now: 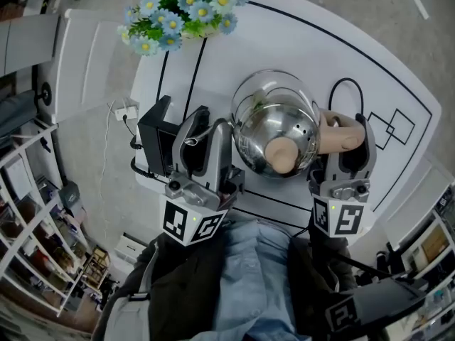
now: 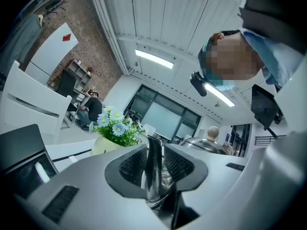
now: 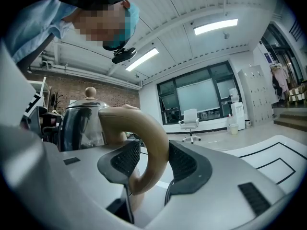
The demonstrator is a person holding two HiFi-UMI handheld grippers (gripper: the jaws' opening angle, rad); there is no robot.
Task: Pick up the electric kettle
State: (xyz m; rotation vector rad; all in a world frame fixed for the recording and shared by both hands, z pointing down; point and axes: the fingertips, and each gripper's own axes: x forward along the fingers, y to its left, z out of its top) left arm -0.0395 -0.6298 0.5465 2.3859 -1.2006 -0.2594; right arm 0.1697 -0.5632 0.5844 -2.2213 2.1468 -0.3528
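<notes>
The electric kettle (image 1: pixel 274 130) is polished steel with a beige lid knob (image 1: pixel 282 155) and a beige handle (image 1: pixel 341 139), and it stands on the white table (image 1: pixel 298 41) just in front of me. My left gripper (image 1: pixel 213 124) is on the kettle's left side, both pads pressed on the thin steel spout (image 2: pixel 154 174). In the left gripper view the left gripper (image 2: pixel 154 158) shows that spout upright between its pads, with the lid (image 2: pixel 199 144) beyond. My right gripper (image 1: pixel 346 132) is at the handle. In the right gripper view the curved handle (image 3: pixel 154 140) fills the gap of the right gripper (image 3: pixel 154 163), beside the steel body (image 3: pixel 79 123).
A vase of blue and white flowers (image 1: pixel 185 9) stands at the table's far left. A black box (image 1: pixel 153 137) sits at the table's left edge beside my left gripper. A black cord (image 1: pixel 346 85) loops behind the handle. A power strip (image 1: pixel 126 111) lies on the floor.
</notes>
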